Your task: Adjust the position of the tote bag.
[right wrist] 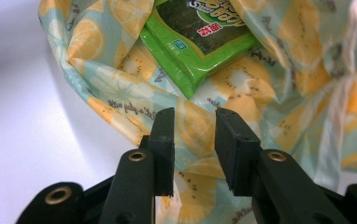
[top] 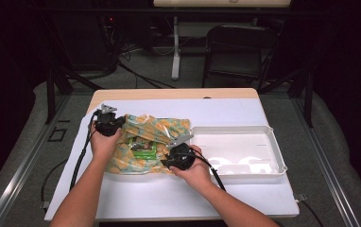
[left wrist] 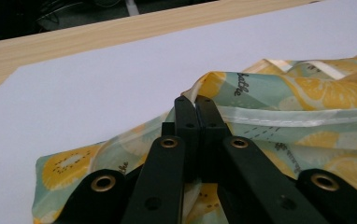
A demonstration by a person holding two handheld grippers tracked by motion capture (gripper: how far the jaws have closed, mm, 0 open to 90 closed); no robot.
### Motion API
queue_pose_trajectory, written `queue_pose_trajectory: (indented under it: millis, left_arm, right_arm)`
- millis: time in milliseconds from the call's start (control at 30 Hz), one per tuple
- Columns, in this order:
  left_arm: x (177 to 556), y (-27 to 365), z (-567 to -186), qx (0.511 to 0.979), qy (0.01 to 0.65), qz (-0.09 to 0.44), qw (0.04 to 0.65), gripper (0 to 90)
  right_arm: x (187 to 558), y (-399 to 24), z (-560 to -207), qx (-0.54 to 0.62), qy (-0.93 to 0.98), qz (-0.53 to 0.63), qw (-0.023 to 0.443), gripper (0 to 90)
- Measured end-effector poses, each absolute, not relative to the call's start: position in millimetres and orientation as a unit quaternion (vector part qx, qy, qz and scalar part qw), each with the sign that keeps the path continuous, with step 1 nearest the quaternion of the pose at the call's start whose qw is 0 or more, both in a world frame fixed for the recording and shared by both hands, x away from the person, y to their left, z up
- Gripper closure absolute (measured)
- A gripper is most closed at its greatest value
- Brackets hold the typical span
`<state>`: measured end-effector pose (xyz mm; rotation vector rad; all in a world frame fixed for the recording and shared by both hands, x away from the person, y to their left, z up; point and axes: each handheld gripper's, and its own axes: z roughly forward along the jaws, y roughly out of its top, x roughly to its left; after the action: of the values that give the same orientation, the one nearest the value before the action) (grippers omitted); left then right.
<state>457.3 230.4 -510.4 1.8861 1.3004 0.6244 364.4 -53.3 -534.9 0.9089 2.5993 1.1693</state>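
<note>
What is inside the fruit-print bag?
A green snack packet lies inside the fruit-print bag, seen through its opening. The bag's folds cover whatever may lie deeper or under the packet.

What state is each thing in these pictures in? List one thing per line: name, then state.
left gripper: shut on the fruit-print bag's edge.
right gripper: jaws apart over the bag, pressing nothing.
fruit-print bag: crumpled, lying flat on the table, mouth open.
green packet: lying inside the bag, sealed as far as visible.
white tray: upright, empty, beside the bag.
</note>
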Motion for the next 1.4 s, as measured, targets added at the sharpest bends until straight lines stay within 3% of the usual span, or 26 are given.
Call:
queue_pose_trajectory:
  millis: [833, 900, 1133, 1267, 1400]
  left_arm:
    - [477, 231, -543, 0.748, 0.531, 0.205, 0.341, 86.9]
    - [475, 231, -543, 0.752, 0.528, 0.210, 0.336, 83.9]
    - [464, 237, -521, 0.737, 0.524, 0.227, 0.362, 57.9]
    - [452, 240, -503, 0.731, 0.518, 0.222, 0.385, 51.1]
    - [435, 242, -486, 0.739, 0.503, 0.225, 0.388, 50.4]
  right_arm:
    - [364, -52, -537, 0.306, 0.869, 0.383, 0.074, 69.6]
    - [364, -52, -536, 0.308, 0.868, 0.383, 0.073, 69.6]
    - [363, -52, -535, 0.306, 0.868, 0.384, 0.076, 69.4]
    - [363, -52, -534, 0.303, 0.866, 0.390, 0.077, 69.2]
    - [364, -53, -532, 0.306, 0.864, 0.392, 0.078, 69.2]
